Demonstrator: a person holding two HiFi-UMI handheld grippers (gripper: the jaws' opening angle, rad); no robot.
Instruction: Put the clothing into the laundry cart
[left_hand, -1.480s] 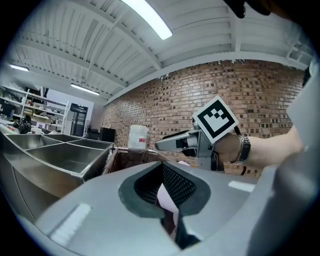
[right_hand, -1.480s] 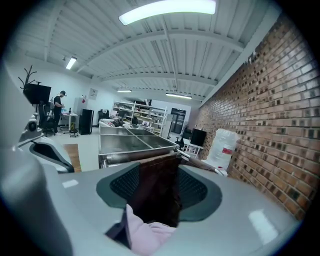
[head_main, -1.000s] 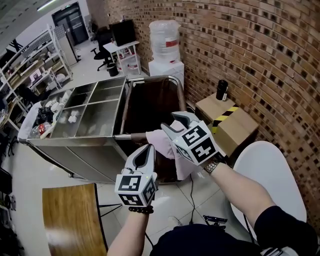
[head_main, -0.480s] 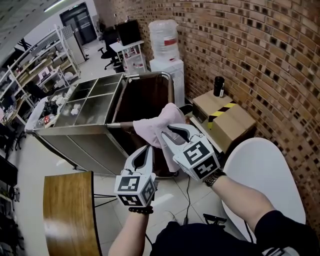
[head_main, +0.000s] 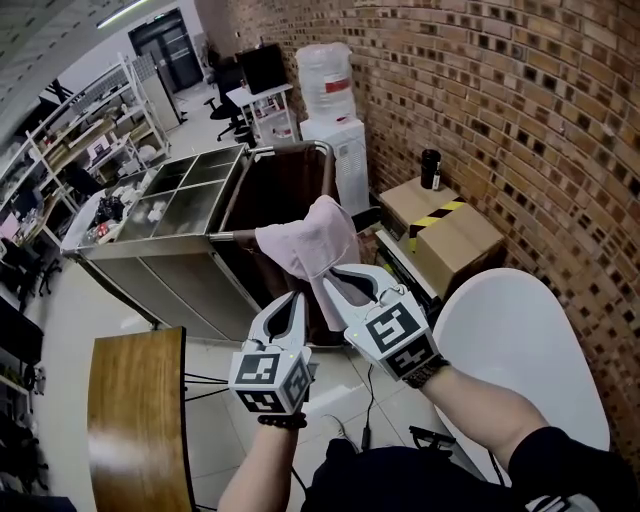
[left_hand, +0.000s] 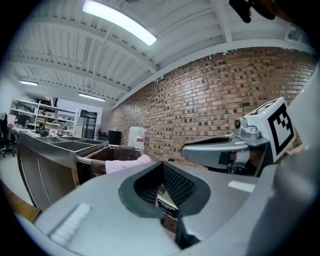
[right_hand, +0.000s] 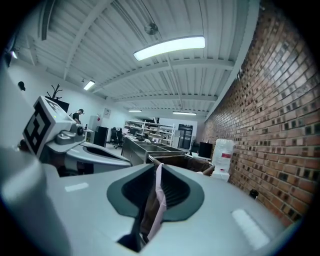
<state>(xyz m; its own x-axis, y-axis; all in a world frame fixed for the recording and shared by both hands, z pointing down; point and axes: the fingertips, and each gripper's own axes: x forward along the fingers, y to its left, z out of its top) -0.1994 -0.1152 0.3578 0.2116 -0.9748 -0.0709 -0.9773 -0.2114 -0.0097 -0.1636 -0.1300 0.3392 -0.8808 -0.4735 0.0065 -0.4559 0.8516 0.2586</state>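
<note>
At the near rail of the cart (head_main: 283, 190), the pink cloth (head_main: 312, 240) bunches up; whether it rests on the rail is unclear. Its lower end is hidden behind the right tool (head_main: 336, 275), whose jaws are closing on a thin fold of it. Beside it hovers the left tool (head_main: 292, 298), jaws together and empty. The cart's dark inside is hard to make out.
</note>
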